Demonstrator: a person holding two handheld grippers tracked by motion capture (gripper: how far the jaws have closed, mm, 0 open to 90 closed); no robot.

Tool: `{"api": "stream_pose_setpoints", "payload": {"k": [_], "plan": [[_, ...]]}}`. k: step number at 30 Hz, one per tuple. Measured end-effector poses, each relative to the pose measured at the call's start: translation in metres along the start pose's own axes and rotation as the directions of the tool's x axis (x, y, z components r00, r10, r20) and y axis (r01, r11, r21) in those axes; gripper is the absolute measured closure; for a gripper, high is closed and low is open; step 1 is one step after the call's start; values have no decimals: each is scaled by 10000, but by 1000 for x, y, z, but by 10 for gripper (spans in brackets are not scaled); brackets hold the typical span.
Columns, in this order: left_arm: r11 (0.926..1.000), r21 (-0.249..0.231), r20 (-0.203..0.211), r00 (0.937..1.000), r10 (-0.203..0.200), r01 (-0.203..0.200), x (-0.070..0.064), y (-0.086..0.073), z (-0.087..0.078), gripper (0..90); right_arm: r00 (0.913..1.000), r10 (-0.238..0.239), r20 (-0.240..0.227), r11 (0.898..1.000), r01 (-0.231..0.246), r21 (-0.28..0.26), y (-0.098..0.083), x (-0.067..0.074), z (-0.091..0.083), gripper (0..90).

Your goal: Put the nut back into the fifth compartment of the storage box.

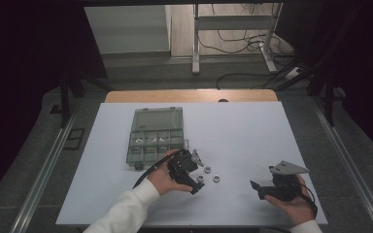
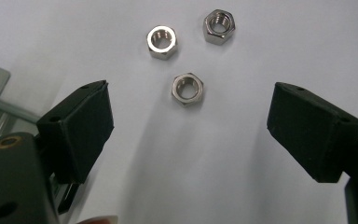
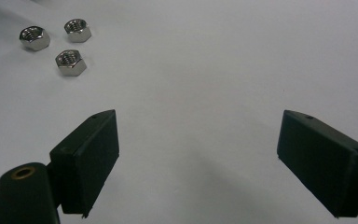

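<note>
3 steel hex nuts lie loose on the white table, just right of the open compartment box, and none is lifted yet. We hold the left gripper directly over them with its jaws spread wide and nothing between them. In the left gripper view the nearest nut sits at 12 o'clock between the black pads, with a second nut at 11 o'clock beyond it and a third nut at 1 o'clock. The right gripper waits well apart near the table's front right edge, jaws likewise parted and empty; in its own view the nuts lie far off at 10 o'clock. The box stands at 10 o'clock from the left hand, its lid folded back; some compartments seem to hold small metal parts, though we cannot tell which. We judge the sorting barely begun: the first grasp is lined up, and all 3 nuts are left to move.
</note>
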State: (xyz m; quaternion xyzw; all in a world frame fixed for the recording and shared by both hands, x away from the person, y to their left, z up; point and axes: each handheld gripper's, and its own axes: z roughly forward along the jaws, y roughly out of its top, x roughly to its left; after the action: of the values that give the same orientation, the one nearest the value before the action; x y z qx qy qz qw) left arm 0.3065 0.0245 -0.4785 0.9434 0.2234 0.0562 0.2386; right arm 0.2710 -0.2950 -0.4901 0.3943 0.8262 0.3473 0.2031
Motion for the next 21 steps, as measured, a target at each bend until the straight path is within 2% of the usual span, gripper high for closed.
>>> {"api": "stream_pose_setpoints", "payload": {"k": [7,8,12,15,16,17,21], "plan": [[9996,262,231,9997,-109,103,3,5,12,147,10000,-15,7,10000,15,41,0,0,1,130],[9992,394,264,9996,32,-43,4,6,14,147,10000,-24,1,10000,24,48,0,0,1,130],[9987,502,332,9994,3,-20,5,8,20,154,10000,-31,2,10000,31,57,0,0,1,130],[9970,760,571,9983,98,-141,7,10,28,174,10000,-29,4,10000,29,86,-1,0,1,130],[9970,760,571,9983,98,-141,7,10,28,185,10000,-28,6,10000,27,93,-1,0,1,130],[9952,929,710,9972,251,-317,8,10,31,196,10000,-27,8,10000,27,92,-1,0,1,130],[9942,1026,787,9966,257,-337,9,10,34,242,10000,-28,2,10000,28,80,-1,0,1,130]]}}
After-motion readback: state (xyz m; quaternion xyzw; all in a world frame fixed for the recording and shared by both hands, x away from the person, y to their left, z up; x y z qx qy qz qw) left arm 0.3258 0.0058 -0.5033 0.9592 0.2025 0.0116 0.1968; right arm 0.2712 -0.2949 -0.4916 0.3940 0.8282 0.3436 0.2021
